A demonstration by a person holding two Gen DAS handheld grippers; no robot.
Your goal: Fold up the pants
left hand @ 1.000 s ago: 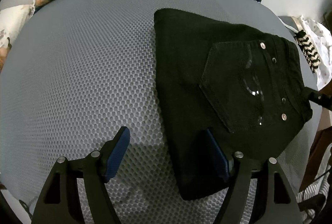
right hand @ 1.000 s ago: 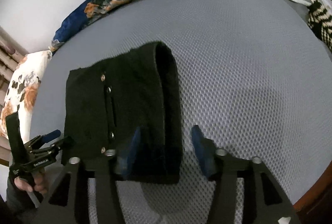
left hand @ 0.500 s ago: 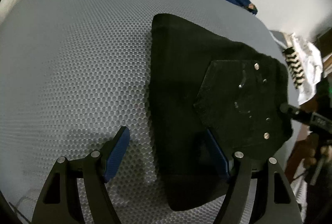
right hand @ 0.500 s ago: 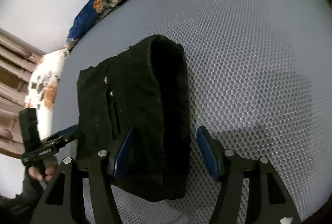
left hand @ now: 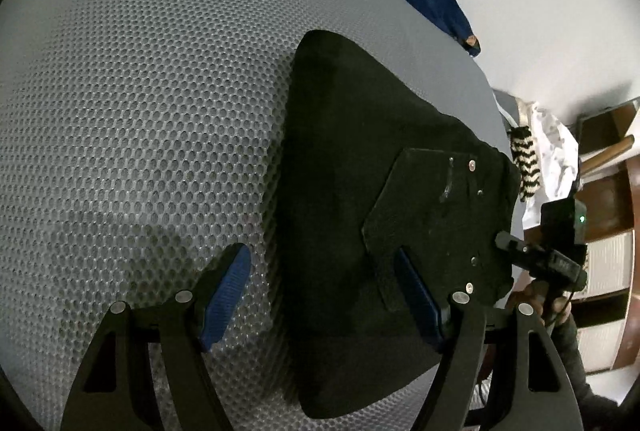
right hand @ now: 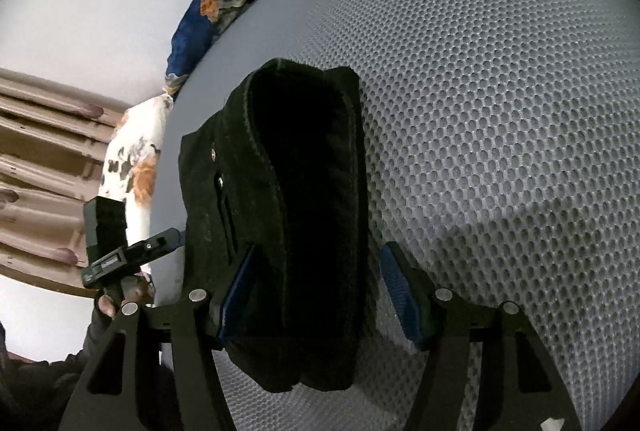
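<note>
Both grippers have dropped closer to the folded black pants (left hand: 360, 215) than 1 second ago, so the bundle fills more of each view. Left gripper (left hand: 324, 299) and right gripper (right hand: 320, 291) both stand spread, fingers released around the near edge without pinching. Pants lie on the grey mesh bed (left hand: 132, 103), pocket (left hand: 432, 219) up.

Matt black cloth pants (left hand: 344, 191) with shiny metal rivets lie on grey honeycomb-mesh fabric (left hand: 140, 111).
</note>
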